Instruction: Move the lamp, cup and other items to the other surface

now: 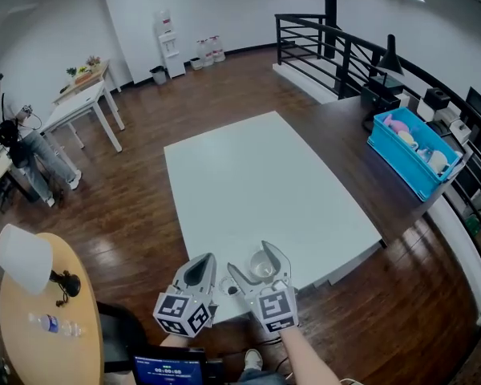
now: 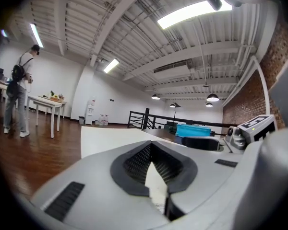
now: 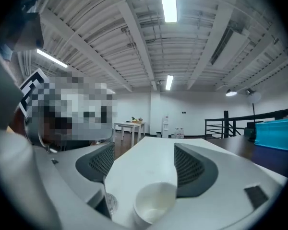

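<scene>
A white cup (image 1: 262, 268) stands upright near the front edge of the white table (image 1: 256, 175). My right gripper (image 1: 250, 259) is around it, open. In the right gripper view the cup (image 3: 153, 207) sits low between the jaws, close against the right pad (image 3: 192, 169), with bare table showing between it and the left pad. My left gripper (image 1: 199, 269) hovers just left of it; its jaws meet in the left gripper view (image 2: 152, 152) with nothing in them. A lamp with a white shade (image 1: 24, 257) stands on a round wooden table (image 1: 32, 343) at lower left.
A water bottle (image 1: 54, 324) lies on the round table. A blue bin (image 1: 413, 155) of items and a black lamp (image 1: 390, 54) sit on the dark desk at right by the railing. A person (image 1: 16, 143) stands far left. A laptop screen (image 1: 168, 369) is below the grippers.
</scene>
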`<control>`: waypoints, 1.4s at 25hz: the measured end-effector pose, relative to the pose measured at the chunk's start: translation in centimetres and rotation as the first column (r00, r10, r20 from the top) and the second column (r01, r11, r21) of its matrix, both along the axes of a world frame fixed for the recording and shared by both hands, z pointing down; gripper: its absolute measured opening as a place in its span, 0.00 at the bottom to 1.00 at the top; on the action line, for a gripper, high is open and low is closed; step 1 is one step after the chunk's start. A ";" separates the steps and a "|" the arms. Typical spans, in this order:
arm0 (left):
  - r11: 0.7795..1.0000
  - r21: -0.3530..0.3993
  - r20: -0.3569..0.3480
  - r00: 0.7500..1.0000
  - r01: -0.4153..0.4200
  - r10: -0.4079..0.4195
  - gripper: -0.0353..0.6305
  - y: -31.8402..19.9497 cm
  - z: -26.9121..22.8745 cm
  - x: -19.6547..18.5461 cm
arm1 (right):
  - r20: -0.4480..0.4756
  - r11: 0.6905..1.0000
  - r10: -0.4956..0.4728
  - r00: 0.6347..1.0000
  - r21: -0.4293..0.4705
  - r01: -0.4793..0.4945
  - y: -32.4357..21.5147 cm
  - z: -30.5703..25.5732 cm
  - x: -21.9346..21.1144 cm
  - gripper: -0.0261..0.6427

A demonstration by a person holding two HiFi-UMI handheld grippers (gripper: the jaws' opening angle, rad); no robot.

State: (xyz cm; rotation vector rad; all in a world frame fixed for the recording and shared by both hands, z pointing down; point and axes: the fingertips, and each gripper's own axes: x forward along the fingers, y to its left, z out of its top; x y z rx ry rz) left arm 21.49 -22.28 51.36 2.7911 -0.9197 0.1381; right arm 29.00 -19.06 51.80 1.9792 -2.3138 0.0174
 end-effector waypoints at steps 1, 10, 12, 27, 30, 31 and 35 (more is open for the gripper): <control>1.000 0.001 0.004 1.000 0.008 -0.008 0.07 0.0 -0.1 -0.5 | -0.002 1.000 -0.020 1.000 0.001 0.020 -0.1 -0.5 -1.0 0.59; 0.989 0.018 -0.033 0.989 0.143 -0.143 0.07 -0.1 -2.4 -9.4 | -0.004 0.966 -0.251 0.968 0.060 0.251 -0.6 -3.9 -12.5 0.22; 0.982 0.029 -0.027 0.983 0.184 -0.184 0.07 0.0 -2.8 -11.9 | -0.002 0.951 -0.303 0.953 0.065 0.302 -0.6 -4.5 -15.3 0.18; 0.896 0.076 -0.017 0.899 0.437 -0.437 0.07 1.7 -5.8 -27.7 | -0.012 0.800 -0.595 0.804 0.096 0.593 0.6 -7.4 -32.6 0.10; 0.883 0.081 -0.035 0.886 0.463 -0.462 0.07 2.1 -6.0 -29.1 | -0.008 0.779 -0.621 0.784 0.100 0.618 0.8 -7.6 -34.1 0.10; 0.879 0.083 -0.036 0.883 0.470 -0.469 0.07 2.3 -6.1 -29.6 | -0.007 0.774 -0.628 0.778 0.101 0.625 0.9 -7.6 -34.5 0.10; 0.867 0.081 -0.041 0.871 0.491 -0.489 0.07 2.9 -6.2 -31.1 | -0.005 0.759 -0.647 0.763 0.098 0.644 1.4 -7.6 -36.0 0.10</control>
